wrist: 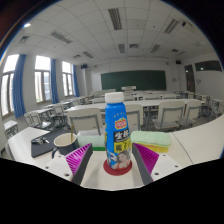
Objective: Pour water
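A clear plastic bottle point(117, 128) with a blue cap and a blue-and-orange label stands upright on a red round coaster point(118, 168) on the white table point(190, 140). My gripper point(115, 162) is open. The bottle stands between the fingers with a gap at each side. The left pad point(80, 158) and the right pad point(151, 160) are both clear of it. A white cup point(65, 142) stands on the table beyond the left finger.
A black flat object point(42, 148) lies left of the cup. A yellow-green cloth or sponge point(152, 138) lies beyond the right finger. Rows of classroom desks and chairs point(160, 108) and a green chalkboard point(132, 80) fill the background.
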Tool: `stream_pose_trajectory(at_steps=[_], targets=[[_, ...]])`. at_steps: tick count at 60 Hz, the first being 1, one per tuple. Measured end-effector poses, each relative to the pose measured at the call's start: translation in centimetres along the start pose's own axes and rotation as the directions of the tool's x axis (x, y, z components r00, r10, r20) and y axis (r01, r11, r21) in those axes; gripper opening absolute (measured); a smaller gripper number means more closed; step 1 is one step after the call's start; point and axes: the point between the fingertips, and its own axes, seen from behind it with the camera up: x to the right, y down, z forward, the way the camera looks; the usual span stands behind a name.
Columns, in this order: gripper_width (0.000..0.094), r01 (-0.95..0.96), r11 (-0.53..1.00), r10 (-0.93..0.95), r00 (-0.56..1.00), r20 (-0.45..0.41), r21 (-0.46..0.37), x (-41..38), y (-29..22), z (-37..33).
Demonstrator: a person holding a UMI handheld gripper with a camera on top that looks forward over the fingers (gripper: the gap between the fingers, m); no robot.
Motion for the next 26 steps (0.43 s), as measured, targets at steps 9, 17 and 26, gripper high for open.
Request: stream_pose_trajectory(at_steps=[9,17,26], targets=[[0.0844,-0.053,0.998,0.052,0.998,0.043,0.026,-3.2,1.8,-5.9],[0.0842,-0.107,0.993,0.101,0.989,0.104,0.056,-6.5,4.1,-10.0],[0.0841,-0.185,0.980,0.167,0.966,0.195,0.079,-8.3,6.0,-12.0]])
